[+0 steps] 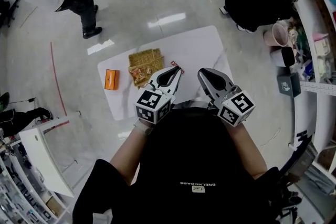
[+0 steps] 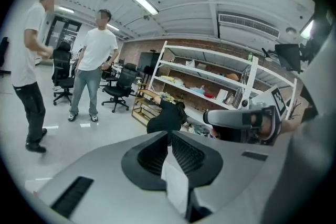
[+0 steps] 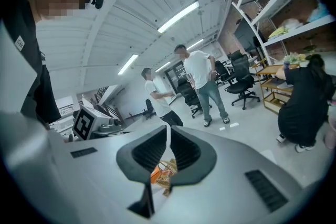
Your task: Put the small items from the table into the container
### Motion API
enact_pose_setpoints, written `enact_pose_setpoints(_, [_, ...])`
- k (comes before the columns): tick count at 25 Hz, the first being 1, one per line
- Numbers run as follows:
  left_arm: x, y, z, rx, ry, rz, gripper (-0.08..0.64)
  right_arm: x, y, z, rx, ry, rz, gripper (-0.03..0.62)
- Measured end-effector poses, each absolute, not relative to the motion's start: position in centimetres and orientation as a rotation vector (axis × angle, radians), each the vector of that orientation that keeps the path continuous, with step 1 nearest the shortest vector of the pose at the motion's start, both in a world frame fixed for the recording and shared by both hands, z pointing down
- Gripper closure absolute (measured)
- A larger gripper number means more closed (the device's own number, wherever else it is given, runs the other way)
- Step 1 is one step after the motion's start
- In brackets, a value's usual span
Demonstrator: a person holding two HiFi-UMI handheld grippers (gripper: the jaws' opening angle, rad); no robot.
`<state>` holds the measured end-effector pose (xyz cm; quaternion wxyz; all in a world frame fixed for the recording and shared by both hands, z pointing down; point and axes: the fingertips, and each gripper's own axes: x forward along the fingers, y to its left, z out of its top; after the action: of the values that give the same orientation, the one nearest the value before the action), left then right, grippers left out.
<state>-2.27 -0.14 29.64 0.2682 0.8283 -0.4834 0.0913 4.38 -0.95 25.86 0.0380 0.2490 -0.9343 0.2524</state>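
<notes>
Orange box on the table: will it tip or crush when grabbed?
The orange box lies flat on the white table, so it probably slides rather than tips. Its crisp rectangular edges suggest stiff card, likely light.

Orange box (image 1: 111, 80) lies flat, left part of white table (image 1: 205, 44). Just right: tan woven container (image 1: 151, 55), flat, seemingly holding orange-brown packets (image 1: 139, 74). Small reddish item (image 1: 175, 64) near its right edge.

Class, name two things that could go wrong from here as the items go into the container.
The orange box lies near the table edge; a nudge might push it off. The left gripper and right gripper are shut; unless opened, they may shove items instead of gripping.
</notes>
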Motion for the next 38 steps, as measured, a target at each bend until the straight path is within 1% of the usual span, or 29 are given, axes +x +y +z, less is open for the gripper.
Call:
enact_pose_setpoints(10, [-2.0, -0.3, 34.0, 2.145, -1.255, 0.327, 0.546, 6.1, -0.1, 27.6, 0.845, -2.790, 0.841, 0.579])
enact_pose_setpoints(27, [-2.5, -1.1, 43.9, 1.925, -1.251, 0.418, 0.422, 8.5, 1.4, 31.8, 0.906, -2.673, 0.923, 0.578])
enact_pose_setpoints(38, [-2.1, -1.5, 52.2, 1.824, -1.203, 0.521, 0.369, 9.1, 1.4, 34.8, 0.919, -2.612, 0.956, 0.578])
